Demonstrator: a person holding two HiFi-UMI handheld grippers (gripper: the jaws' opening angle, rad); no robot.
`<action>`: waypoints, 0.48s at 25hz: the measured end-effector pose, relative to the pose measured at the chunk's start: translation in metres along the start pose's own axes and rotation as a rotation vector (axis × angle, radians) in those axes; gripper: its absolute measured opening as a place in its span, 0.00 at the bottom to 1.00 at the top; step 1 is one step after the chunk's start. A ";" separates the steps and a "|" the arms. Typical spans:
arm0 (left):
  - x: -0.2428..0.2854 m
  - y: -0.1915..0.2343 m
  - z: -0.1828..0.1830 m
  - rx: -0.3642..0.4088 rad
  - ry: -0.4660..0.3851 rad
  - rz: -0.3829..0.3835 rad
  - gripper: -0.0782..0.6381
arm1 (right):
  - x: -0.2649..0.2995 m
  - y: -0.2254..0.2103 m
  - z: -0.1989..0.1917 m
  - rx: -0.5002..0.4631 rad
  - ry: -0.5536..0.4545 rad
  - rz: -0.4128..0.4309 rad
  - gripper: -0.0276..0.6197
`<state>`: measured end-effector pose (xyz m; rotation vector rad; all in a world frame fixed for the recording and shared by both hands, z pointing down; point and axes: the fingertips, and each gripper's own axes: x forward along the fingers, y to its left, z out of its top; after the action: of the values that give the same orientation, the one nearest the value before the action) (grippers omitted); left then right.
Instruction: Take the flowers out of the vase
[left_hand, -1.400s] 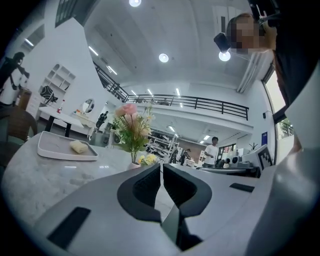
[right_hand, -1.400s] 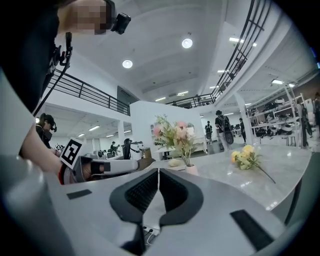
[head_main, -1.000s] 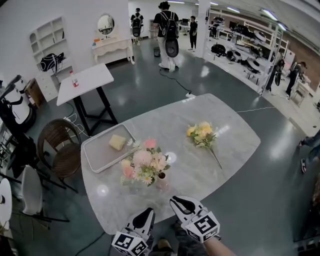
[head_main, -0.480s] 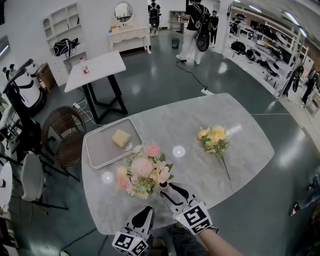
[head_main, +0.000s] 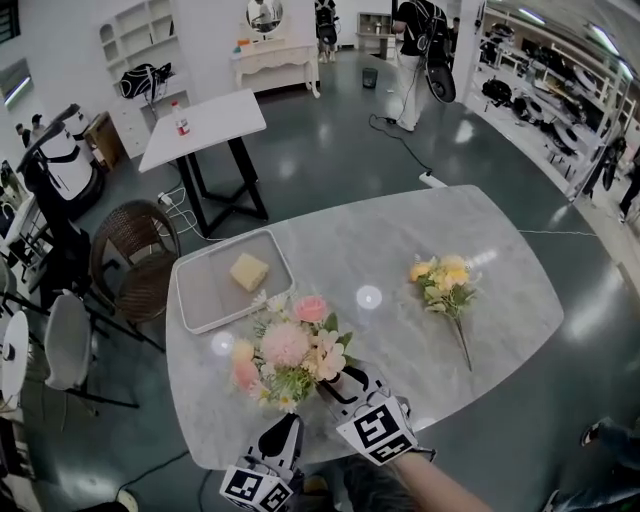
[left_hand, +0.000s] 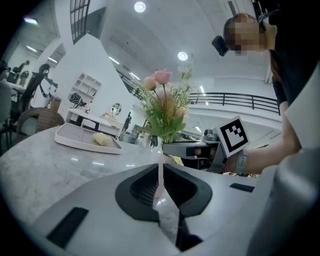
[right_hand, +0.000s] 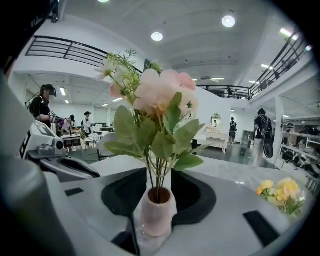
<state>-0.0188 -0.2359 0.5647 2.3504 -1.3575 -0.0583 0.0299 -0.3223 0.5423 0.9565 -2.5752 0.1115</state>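
Note:
A bunch of pink and cream flowers (head_main: 290, 350) stands in a small pink vase (right_hand: 157, 212) on the marble table (head_main: 400, 230). In the head view the blooms hide most of the vase. My right gripper (head_main: 330, 380) is at the vase's right side. In the right gripper view its jaws (right_hand: 159, 175) are opening, with the vase upright between them and the green stems (right_hand: 157, 170) rising from its mouth. My left gripper (head_main: 291, 422) hangs at the table's near edge, short of the bouquet (left_hand: 165, 107). It (left_hand: 160, 175) is shut and holds nothing.
A second bunch, of yellow flowers (head_main: 445, 282), lies on the table to the right. A grey tray (head_main: 200, 300) with a yellow sponge (head_main: 249, 271) sits at the back left. Chairs and a white side table (head_main: 205, 125) stand beyond. People stand far back.
My right gripper has moved left and forward to the vase, and its jaws went from closed to spread around it. The left gripper dropped lower at the table's edge.

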 end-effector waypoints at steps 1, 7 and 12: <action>0.000 0.000 0.000 0.000 -0.001 0.003 0.15 | 0.001 0.000 -0.001 0.001 0.006 0.005 0.29; 0.004 0.004 0.001 0.003 -0.015 0.019 0.15 | 0.003 -0.001 -0.002 -0.040 -0.005 0.023 0.21; 0.006 0.004 0.004 0.002 -0.023 0.026 0.15 | 0.001 -0.001 -0.001 -0.051 -0.023 0.035 0.17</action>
<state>-0.0201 -0.2436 0.5637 2.3401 -1.3991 -0.0759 0.0308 -0.3235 0.5436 0.8995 -2.6031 0.0451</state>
